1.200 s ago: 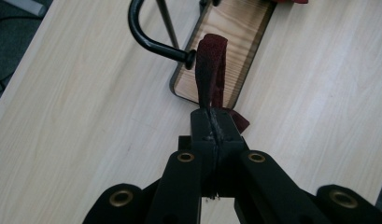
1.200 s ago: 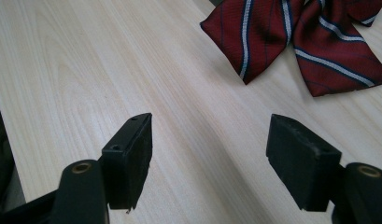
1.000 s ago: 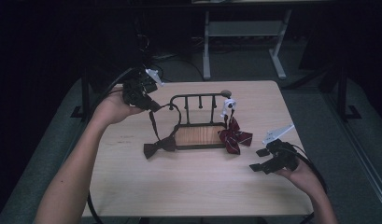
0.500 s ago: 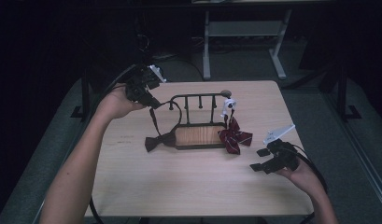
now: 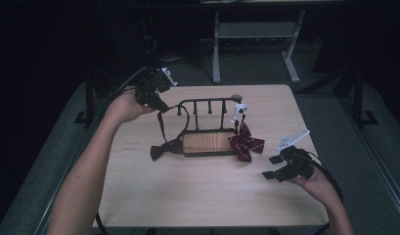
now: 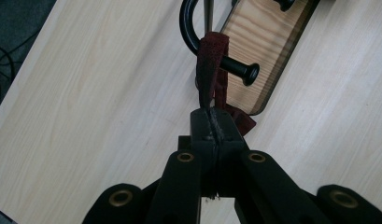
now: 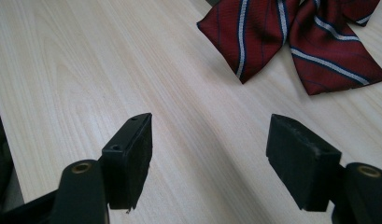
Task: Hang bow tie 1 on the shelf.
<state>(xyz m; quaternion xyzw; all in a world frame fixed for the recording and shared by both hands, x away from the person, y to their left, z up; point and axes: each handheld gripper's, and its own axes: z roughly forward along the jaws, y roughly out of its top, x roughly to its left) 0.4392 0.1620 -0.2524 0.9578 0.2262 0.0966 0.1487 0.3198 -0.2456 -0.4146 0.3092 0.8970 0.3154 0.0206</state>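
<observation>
A black metal rack (image 5: 207,104) with pegs stands on a wooden base (image 5: 207,142) in the middle of the table. A dark maroon bow tie (image 5: 166,148) lies at the base's left end. Its strap (image 5: 161,122) rises to my left gripper (image 5: 162,105), which is shut on it beside the rack's left end. In the left gripper view the strap (image 6: 209,65) runs from the closed left gripper (image 6: 212,122) over a black peg (image 6: 240,69). A red striped bow tie (image 5: 245,144) rests at the rack's right end. My right gripper (image 5: 272,167) is open and holds nothing, low over the table right of that tie. The striped tie (image 7: 291,37) lies beyond the open right gripper (image 7: 209,154).
A white clasp (image 5: 239,110) hangs at the rack's right post above the striped tie. The table's (image 5: 197,196) near half is bare wood. Past the far edge stands a grey metal frame (image 5: 251,34) on a dark floor.
My left gripper has shifted slightly up and to the right with the strap, drawing it tighter. The right gripper has stayed put.
</observation>
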